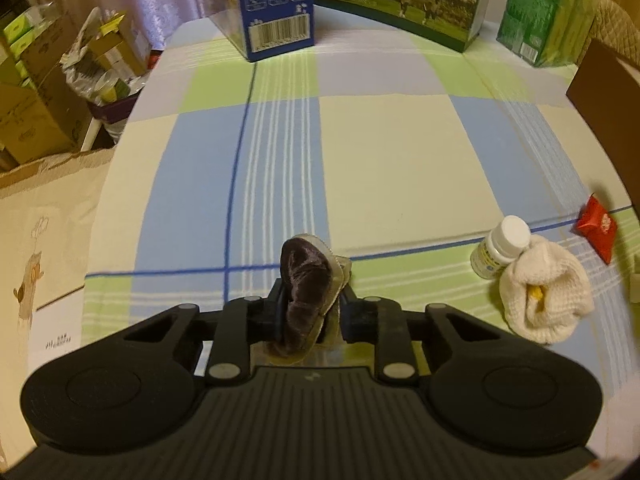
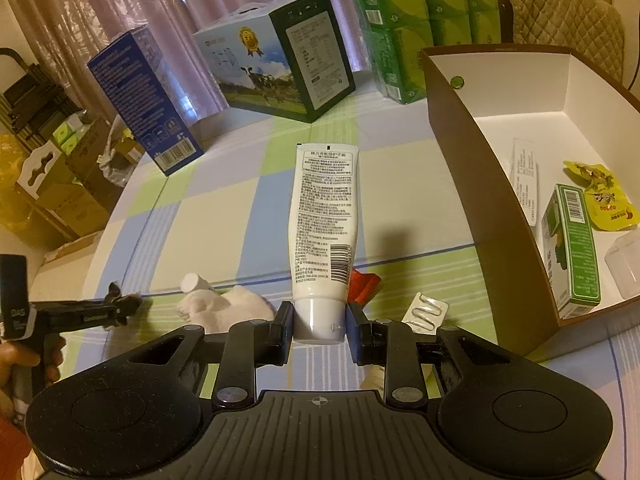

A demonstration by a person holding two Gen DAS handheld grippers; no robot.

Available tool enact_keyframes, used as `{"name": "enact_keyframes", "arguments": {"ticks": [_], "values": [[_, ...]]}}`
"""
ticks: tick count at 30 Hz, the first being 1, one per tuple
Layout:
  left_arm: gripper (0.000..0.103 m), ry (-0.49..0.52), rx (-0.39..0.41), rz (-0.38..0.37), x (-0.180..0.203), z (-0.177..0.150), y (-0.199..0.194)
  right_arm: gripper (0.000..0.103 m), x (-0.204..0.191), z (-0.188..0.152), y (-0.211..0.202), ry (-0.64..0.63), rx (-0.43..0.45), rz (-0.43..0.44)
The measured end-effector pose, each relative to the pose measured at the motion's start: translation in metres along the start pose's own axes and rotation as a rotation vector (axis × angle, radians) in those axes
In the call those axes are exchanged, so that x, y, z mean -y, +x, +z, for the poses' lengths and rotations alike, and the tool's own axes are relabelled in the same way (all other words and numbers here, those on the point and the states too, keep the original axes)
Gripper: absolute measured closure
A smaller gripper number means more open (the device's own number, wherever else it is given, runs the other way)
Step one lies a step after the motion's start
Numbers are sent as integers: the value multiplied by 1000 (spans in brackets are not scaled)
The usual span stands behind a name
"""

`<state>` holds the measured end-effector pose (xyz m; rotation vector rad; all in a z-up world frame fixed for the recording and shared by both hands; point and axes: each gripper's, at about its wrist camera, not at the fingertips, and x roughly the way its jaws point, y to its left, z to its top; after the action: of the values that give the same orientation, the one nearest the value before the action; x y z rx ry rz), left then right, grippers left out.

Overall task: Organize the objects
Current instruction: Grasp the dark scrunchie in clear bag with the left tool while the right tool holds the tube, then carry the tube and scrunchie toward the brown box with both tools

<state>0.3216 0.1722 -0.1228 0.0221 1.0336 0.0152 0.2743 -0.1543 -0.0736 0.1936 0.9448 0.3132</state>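
Note:
My left gripper [image 1: 310, 304] is shut on a dark brown velvet scrunchie [image 1: 306, 280] with a beige edge, held above the checked tablecloth [image 1: 380, 152]. To its right lie a white pill bottle [image 1: 502, 246], a rolled white sock [image 1: 542, 294] and a red packet [image 1: 598, 226]. My right gripper [image 2: 319, 324] is shut on the cap end of a white cream tube [image 2: 322, 220], which points away from me. In the right wrist view the left gripper [image 2: 120, 306] shows at the far left, with the sock [image 2: 236, 302] and bottle [image 2: 194, 282] beside it. An open brown box [image 2: 472, 184] stands at the right.
Inside the box [image 2: 560, 120] lie a green carton [image 2: 572, 256], a yellow snack pouch [image 2: 604, 196] and a paper leaflet [image 2: 524, 176]. A blister pack [image 2: 424, 310] lies near my right fingers. A blue carton [image 2: 144, 100], a cow-print milk box [image 2: 276, 56] and green tissue packs [image 2: 416, 20] line the table's far side.

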Motion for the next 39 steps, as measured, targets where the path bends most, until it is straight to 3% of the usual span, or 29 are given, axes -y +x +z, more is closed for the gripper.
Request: {"name": "enact_keyframes", "arguments": {"ticks": [17, 39], "values": [[81, -75, 87, -50, 7, -24, -85, 79, -4, -6, -20, -21, 26, 54], [81, 19, 181, -129, 102, -28, -145, 79, 43, -23, -90, 10, 114, 92]]}}
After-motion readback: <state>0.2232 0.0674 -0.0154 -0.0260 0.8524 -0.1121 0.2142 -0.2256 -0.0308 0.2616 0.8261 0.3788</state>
